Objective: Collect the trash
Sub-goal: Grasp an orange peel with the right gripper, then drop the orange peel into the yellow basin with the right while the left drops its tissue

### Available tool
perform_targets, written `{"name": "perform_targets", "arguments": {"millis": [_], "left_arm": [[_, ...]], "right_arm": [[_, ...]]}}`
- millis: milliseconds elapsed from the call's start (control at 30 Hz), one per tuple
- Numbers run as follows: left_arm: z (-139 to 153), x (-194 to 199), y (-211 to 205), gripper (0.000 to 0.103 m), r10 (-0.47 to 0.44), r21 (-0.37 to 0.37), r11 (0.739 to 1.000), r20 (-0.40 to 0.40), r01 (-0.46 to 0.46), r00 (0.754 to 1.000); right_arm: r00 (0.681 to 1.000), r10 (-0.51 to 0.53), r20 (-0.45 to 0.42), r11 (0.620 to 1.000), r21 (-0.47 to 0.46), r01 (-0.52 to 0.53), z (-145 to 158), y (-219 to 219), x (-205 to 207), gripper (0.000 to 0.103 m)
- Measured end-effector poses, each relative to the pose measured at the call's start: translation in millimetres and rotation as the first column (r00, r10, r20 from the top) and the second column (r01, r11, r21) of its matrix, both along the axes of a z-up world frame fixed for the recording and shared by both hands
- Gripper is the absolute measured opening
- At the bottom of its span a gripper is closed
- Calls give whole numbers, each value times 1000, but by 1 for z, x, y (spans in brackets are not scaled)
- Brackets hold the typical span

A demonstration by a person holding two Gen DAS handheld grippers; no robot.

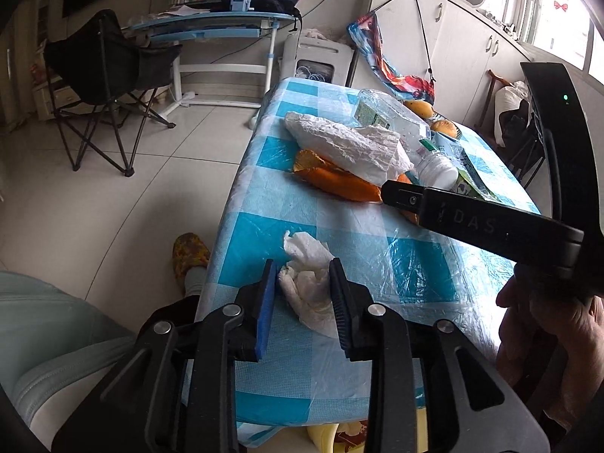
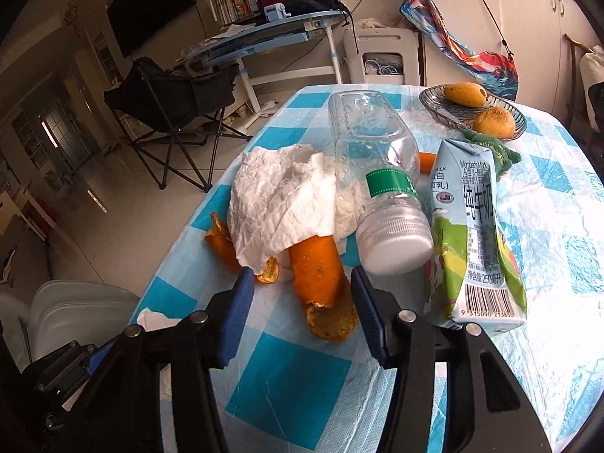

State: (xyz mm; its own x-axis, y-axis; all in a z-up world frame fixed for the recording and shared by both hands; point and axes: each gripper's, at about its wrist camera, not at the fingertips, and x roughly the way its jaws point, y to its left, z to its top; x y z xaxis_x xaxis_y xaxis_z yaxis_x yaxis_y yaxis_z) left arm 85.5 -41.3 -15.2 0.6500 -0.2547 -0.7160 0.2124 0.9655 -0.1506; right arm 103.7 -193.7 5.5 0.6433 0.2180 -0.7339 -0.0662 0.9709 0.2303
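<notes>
The left gripper (image 1: pixel 300 298) is low over the near edge of the worktop (image 1: pixel 339 226), which has a blue and white checked cover. Its fingers (image 1: pixel 266 302) are on both sides of a crumpled tissue (image 1: pixel 307 283). The tissue lies on the worktop and fills most of the gap between them, but I cannot tell if the fingers are squeezing it or only touching it. The right gripper (image 2: pixel 300 302) is further along the worktop, by a pile of trash. Its fingers (image 2: pixel 368 313) are wide apart and hold nothing. A long bit of orange peel (image 2: pixel 321 275) lies between them, with its near end just past the tips. A smaller bit of peel (image 2: pixel 222 243) sticks out on the left of the pile. A big white napkin (image 2: pixel 279 204) is draped over the far end of the peel. An empty clear bottle (image 2: pixel 372 173) with a white cap (image 2: pixel 396 243) lies on its side next to the napkin, and the cap points at the camera. A milk carton (image 2: pixel 475 234) lies just to the right of the bottle, touching it. Behind them is a glass dish (image 2: pixel 434 104) with two yellow fruits (image 2: pixel 464 94) in it. In the left view, the right gripper reaches in from the right over the peel, and a hand (image 1: pixel 547 324) is holding it.
</notes>
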Motion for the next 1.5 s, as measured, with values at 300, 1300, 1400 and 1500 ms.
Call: {"name": "perform_targets", "arguments": {"millis": [300, 1300, 1400, 1500], "left_arm": [[-2, -1, -2, 28, 0, 0, 1000, 0, 0, 1000], [32, -40, -19, 15, -46, 27, 999, 86, 44, 995], [38, -45, -17, 15, -45, 8, 999, 91, 45, 995], [45, -52, -14, 15, -51, -14, 999, 96, 52, 994]], "right_arm": [[998, 55, -31, 998, -32, -56, -5, -1, 4, 22], [998, 65, -8, 987, 149, -63, 18, -41, -123, 19], [997, 77, 4, 987, 140, -76, 24, -40, -129, 19], [995, 97, 11, 988, 120, -98, 29, -37, -141, 19]]}}
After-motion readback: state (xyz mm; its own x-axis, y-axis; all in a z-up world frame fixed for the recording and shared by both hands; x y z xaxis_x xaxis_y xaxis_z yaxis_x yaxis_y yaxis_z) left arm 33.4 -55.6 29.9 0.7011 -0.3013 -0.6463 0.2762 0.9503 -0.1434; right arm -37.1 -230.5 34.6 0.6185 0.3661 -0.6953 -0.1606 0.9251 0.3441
